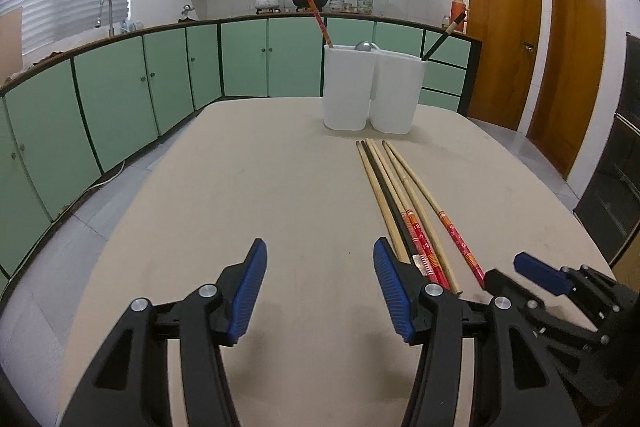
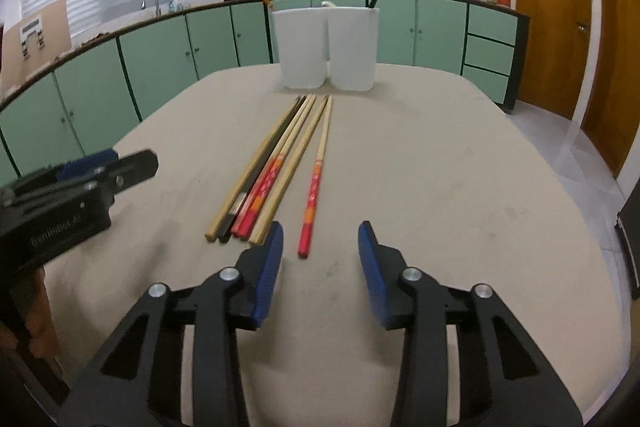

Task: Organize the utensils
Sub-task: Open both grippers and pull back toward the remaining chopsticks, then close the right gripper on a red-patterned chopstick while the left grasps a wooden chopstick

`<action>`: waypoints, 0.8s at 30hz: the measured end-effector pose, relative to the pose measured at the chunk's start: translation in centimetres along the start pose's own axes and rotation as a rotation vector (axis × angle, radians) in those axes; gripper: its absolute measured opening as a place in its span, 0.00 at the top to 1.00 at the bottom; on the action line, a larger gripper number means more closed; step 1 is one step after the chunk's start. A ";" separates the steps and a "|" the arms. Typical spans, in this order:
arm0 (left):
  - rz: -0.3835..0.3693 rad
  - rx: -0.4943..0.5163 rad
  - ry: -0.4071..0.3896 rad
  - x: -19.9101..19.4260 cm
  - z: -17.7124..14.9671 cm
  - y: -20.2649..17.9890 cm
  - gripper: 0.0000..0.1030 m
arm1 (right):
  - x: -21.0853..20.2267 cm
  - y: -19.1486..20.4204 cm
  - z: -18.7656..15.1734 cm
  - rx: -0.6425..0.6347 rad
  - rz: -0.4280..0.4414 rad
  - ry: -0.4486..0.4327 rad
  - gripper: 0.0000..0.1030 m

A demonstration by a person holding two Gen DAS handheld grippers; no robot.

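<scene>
**Chopsticks loose on counter, both claws open above it**

Chopsticks (image 2: pixel 276 163): a bundle lies flat on the beige counter (image 2: pixel 460 187), tips toward the white holder (image 2: pixel 328 47). The group holds plain wooden sticks, one dark stick and red-patterned ones, side by side and touching. One red-handled chopstick (image 2: pixel 316 183) lies apart, just to the right of the bundle, roughly parallel to it.

Holder: two white compartments joined together, upright at the far end of the counter, just beyond the chopstick tips. A red stick (image 1: pixel 318 13) leans out of the left compartment, a dark stick (image 1: pixel 442 41) out of the right one. A rounded metal piece (image 1: pixel 365 46) shows at the rim between them; I cannot tell what it is.

Right claw (image 2: pixel 320 267): jaws spread wide, nothing between them. It hovers over the counter at the near ends of the chopsticks; the lone red stick's end sits between the blue pads (image 2: pixel 268 275) in this view, not touched.

Left claw (image 1: pixel 320 291): jaws spread wide, holding nothing, over bare counter just left of the bundle.

Behind: green cabinets (image 1: pixel 120 87), a wooden door (image 1: pixel 500 35).
</scene>
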State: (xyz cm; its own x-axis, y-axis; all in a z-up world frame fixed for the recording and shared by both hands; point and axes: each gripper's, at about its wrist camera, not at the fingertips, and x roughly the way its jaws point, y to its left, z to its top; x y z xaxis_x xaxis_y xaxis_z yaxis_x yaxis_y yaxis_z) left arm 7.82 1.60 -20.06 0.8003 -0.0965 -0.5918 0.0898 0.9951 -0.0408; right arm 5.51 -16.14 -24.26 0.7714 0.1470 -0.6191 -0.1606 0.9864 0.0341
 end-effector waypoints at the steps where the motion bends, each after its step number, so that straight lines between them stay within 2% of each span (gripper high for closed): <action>1: -0.002 -0.001 0.001 0.0 0.0 0.0 0.47 | 0.1 0.2 -0.1 -0.006 -0.002 0.001 0.68; 5: -0.008 0.001 0.005 0.3 0.1 -0.2 0.47 | 0.7 0.5 -0.3 -0.019 -0.008 0.022 0.79; 10: -0.015 -0.008 0.020 0.8 -0.2 0.1 0.47 | 1.1 0.7 -0.1 -0.030 -0.018 0.025 0.83; 15: -0.024 -0.001 0.025 0.9 -0.4 -0.2 0.47 | 1.5 0.7 0.2 -0.045 -0.012 0.032 0.94; 24: -0.079 0.019 0.065 1.2 -0.7 -1.4 0.47 | 1.0 -0.7 0.4 -0.016 -0.025 0.033 0.95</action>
State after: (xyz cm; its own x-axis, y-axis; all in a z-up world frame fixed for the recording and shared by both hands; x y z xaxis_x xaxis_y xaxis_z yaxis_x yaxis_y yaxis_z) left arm 8.21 0.08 -21.27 0.7501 -0.1726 -0.6384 0.1628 0.9838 -0.0747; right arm 6.60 -16.64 -24.58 0.7546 0.1194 -0.6452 -0.1516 0.9884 0.0055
